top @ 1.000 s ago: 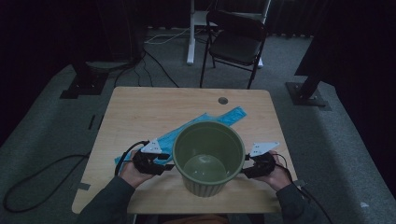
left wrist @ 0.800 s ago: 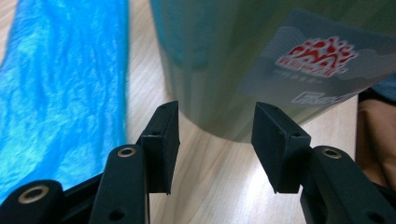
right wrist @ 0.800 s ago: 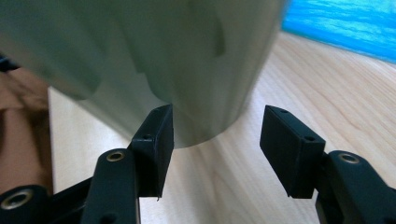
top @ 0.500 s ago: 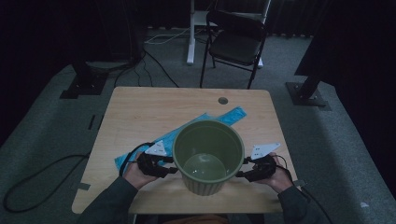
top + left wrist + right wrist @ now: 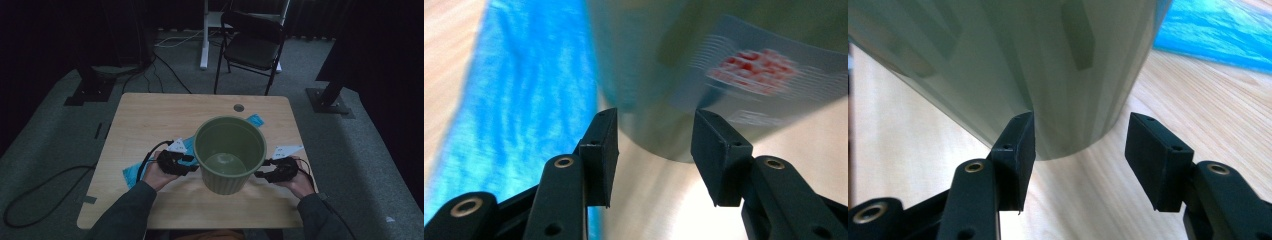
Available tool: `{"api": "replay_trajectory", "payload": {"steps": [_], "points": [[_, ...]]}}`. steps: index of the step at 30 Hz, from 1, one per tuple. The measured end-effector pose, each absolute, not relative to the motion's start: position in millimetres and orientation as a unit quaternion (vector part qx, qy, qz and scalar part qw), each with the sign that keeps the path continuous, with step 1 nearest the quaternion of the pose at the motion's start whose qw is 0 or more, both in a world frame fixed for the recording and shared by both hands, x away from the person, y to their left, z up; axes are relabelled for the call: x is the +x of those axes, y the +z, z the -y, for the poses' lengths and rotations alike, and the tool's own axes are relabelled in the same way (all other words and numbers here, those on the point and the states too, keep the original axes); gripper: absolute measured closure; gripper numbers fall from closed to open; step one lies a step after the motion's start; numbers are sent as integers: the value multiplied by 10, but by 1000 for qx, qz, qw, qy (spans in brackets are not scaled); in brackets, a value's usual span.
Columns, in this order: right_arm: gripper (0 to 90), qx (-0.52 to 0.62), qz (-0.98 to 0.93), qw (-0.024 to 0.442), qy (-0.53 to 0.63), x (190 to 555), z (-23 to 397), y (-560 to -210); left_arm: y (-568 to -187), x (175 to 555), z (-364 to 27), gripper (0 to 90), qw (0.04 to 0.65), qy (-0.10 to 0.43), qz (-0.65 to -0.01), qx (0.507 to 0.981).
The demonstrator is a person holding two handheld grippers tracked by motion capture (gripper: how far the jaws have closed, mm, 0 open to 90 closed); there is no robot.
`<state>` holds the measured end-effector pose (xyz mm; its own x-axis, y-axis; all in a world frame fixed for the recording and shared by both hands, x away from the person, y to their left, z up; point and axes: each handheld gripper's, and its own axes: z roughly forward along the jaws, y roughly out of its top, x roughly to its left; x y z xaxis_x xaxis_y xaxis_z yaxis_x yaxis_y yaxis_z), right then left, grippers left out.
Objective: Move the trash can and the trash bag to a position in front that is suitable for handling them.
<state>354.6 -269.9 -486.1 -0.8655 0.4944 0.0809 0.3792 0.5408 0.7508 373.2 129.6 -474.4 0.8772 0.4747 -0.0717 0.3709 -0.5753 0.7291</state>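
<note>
Now: green ribbed pot (image 5: 229, 152) stood mid-table (image 5: 150, 115), flanked by both grippers.
L gripper (image 5: 654, 145) & R gripper (image 5: 1078, 150) jaws gaped wide, just been closing slightly, gripping nothing; pot just ahead, wall blurred, rim cut off.

Green pot (image 5: 229, 155) hides the middle of the blue cloth (image 5: 133, 173) in the high view. Pot label (image 5: 769, 70) is blurred, its red print unreadable, its right end cut off. Pot rim is cut off in both gripper views

A dim studio or lab: stand bases (image 5: 89, 90), floor cables (image 5: 170, 47), folding chair (image 5: 252, 47).
</note>
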Motion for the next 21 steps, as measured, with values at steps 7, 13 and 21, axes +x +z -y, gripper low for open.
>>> {"api": "replay_trajectory", "payload": {"steps": [7, 13, 21], "points": [[451, 291, -882, 94, 359, 3739, 2722, -5052, -4745, 4063, -1394, 541, 392, 97, -293, 867], [442, 324, -878, 96, 338, 3895, 2790, -5204, -4873, 4351, -1454, 543, 373, 100, -335, 859], [433, 334, -878, 107, 325, 3928, 2831, -5288, -5037, 4493, -1546, 540, 347, 106, -370, 855]]}}
